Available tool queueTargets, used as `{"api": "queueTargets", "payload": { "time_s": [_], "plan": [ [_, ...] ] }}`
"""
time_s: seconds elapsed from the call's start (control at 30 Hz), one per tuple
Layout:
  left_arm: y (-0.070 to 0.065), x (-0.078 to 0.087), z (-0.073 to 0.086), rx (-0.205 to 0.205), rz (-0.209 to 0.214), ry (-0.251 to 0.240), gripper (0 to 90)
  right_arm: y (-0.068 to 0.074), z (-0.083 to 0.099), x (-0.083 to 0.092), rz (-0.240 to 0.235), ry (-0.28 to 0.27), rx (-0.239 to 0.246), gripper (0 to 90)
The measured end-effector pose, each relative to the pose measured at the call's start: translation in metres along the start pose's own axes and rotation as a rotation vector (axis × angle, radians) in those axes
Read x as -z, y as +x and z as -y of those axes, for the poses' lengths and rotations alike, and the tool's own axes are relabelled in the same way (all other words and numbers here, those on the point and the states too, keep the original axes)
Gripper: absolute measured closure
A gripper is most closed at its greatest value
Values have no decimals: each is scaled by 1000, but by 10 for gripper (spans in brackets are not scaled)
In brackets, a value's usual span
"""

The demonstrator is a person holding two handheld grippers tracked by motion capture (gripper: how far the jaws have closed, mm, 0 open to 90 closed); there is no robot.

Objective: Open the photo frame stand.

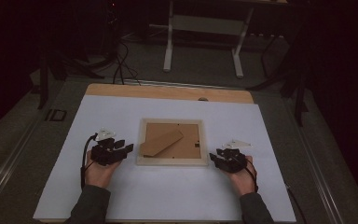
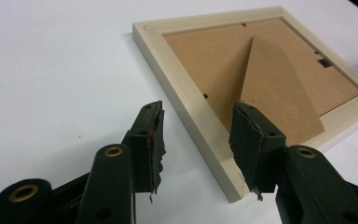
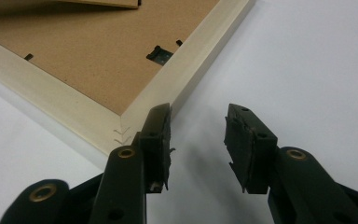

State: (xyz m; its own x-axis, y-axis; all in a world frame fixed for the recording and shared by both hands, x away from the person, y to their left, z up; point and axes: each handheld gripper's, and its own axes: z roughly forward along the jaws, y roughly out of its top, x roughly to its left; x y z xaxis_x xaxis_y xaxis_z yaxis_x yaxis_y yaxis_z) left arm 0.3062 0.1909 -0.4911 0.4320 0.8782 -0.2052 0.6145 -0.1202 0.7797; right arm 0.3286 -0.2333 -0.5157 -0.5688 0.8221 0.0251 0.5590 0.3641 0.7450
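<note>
A pale wooden picture frame (image 1: 171,161) lies face down in the middle of the white sheet, its brown backing board (image 1: 189,144) and folded cardboard stand (image 1: 161,142) facing up. My left gripper (image 1: 127,147) is open at the frame's near left corner. In the left gripper view the jaws (image 2: 198,140) straddle the frame's side rail (image 2: 186,88) without pressing on it. My right gripper (image 1: 213,157) is open at the near right corner. In the right gripper view its jaws (image 3: 198,140) stand over bare sheet, the left jaw just beside the frame's corner (image 3: 135,112).
A white sheet (image 1: 168,196) covers the wooden table (image 1: 168,92), with free room around the frame. A small black hanger clip (image 3: 158,53) sits on the backing. Beyond the table stand a white desk base (image 1: 205,28) and cables (image 1: 121,65) on a dark floor.
</note>
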Motion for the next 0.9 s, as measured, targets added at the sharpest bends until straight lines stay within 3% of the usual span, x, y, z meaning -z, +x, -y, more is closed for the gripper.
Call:
{"api": "queueTargets", "payload": {
  "time_s": [0.23, 0.43, 0.6, 0.73, 0.9],
  "plan": [
    [-4, 1, -6, -12, 25, -23, 561, 1, -1, 0, 2, -5, -1, 564],
    [-12, -2, -16, -52, 57, -26, 561, 0, -1, 1, 6, -7, -4, 545],
    [-13, -5, -21, -57, 83, -21, 563, 0, -1, 1, 9, -10, -1, 541],
    [-14, -7, -23, -63, 103, -16, 624, 0, -1, 1, 8, -9, -2, 539],
    [-16, -10, -25, -57, 126, -12, 607, 0, -1, 0, 12, -5, 0, 537]
  ]
}}
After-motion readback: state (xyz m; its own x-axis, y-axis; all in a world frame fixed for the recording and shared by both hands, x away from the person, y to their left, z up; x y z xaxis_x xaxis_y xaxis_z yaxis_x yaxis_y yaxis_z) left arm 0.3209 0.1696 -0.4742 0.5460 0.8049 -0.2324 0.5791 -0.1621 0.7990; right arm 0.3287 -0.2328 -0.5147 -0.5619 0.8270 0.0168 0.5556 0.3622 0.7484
